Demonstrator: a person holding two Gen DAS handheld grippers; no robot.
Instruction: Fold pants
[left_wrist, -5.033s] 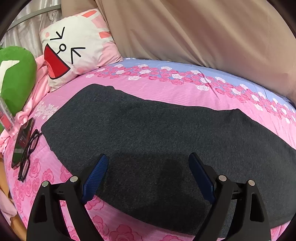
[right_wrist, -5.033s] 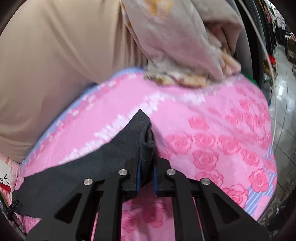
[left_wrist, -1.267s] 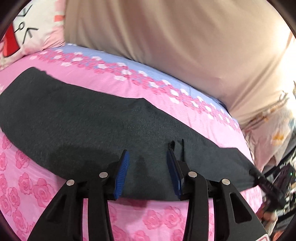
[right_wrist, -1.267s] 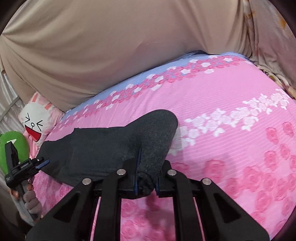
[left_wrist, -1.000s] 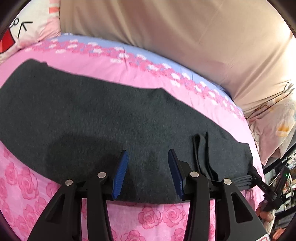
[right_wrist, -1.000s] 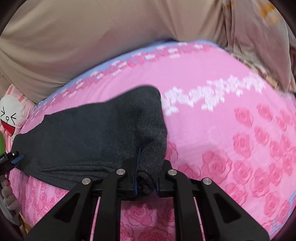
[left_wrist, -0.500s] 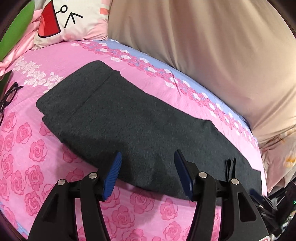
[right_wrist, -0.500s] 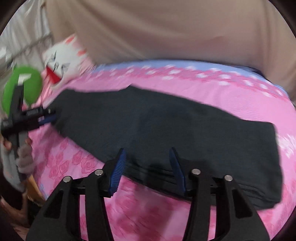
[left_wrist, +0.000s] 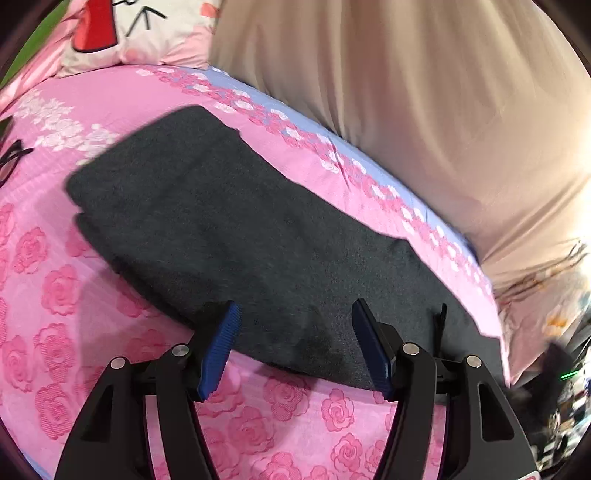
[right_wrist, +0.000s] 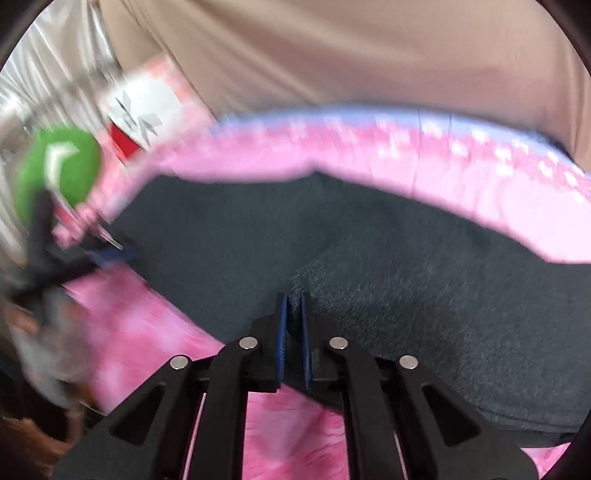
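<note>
The dark grey pants (left_wrist: 229, 229) lie flat in a long folded strip on the pink rose bedsheet (left_wrist: 55, 332). My left gripper (left_wrist: 295, 343) is open, its blue pads over the near edge of the pants at mid-length. In the blurred right wrist view the pants (right_wrist: 388, 258) fill the middle. My right gripper (right_wrist: 293, 325) has its jaws nearly together with the near edge of the pants between the pads. The left gripper (right_wrist: 92, 254) shows as a blur at the left end.
A cartoon-face pillow (left_wrist: 125, 33) and a green cushion (right_wrist: 59, 170) lie at the head of the bed. A beige curtain (left_wrist: 406, 110) hangs along the far side. Glasses (left_wrist: 11, 162) lie at the left. A floral blanket (left_wrist: 546, 295) is bunched at the right.
My right gripper has gone from open to closed on the near edge of the pants and moved in towards it. My left gripper stays open and has shifted closer to the near edge.
</note>
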